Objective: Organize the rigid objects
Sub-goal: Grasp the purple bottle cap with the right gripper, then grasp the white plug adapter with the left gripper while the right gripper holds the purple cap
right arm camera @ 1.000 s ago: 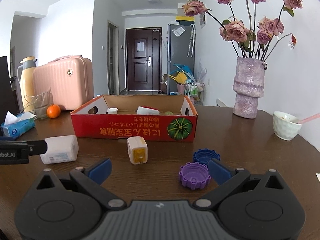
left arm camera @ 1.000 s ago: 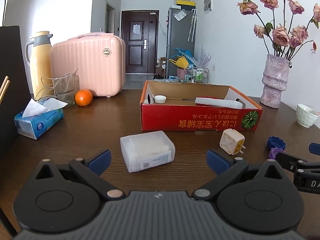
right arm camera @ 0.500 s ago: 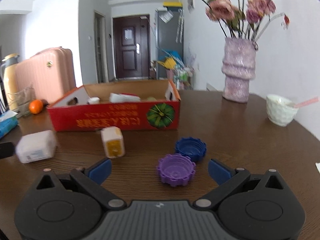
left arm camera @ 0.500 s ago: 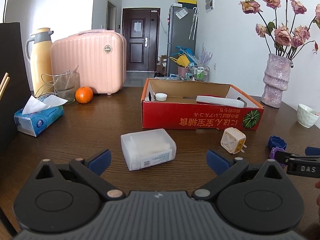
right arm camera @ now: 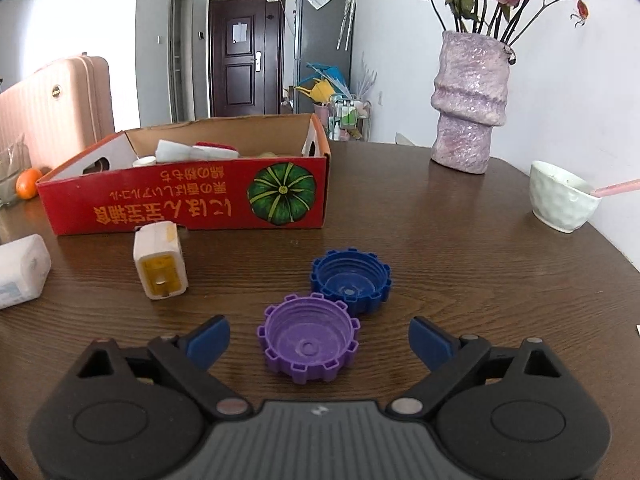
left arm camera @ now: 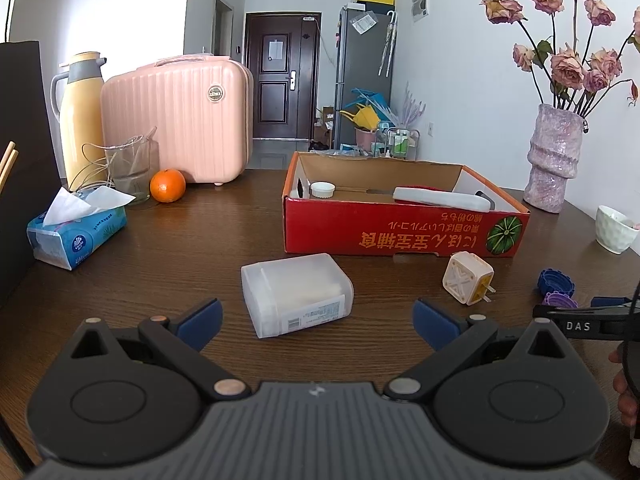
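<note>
My left gripper [left arm camera: 318,320] is open, its blue pads either side of a translucent white plastic box [left arm camera: 296,294] lying on the wooden table. My right gripper [right arm camera: 319,338] is open around a purple ridged cap [right arm camera: 309,338]; a blue ridged cap [right arm camera: 351,280] touches it just beyond. A cream plug adapter [right arm camera: 161,259] stands left of the caps, and shows in the left wrist view [left arm camera: 467,278] too. The red cardboard box [left arm camera: 400,232] behind holds a white cap [left arm camera: 322,189] and a white and red object [left arm camera: 440,198].
At the left stand a tissue pack [left arm camera: 76,232], an orange [left arm camera: 167,185], a glass [left arm camera: 130,168], a yellow thermos [left arm camera: 78,116] and a pink case [left arm camera: 176,120]. At the right are a purple vase [right arm camera: 470,100] and a white bowl [right arm camera: 560,200].
My right gripper has moved forward and to the right, so the purple cap now lies between its fingers. My left gripper has come slightly closer to the plastic box.
</note>
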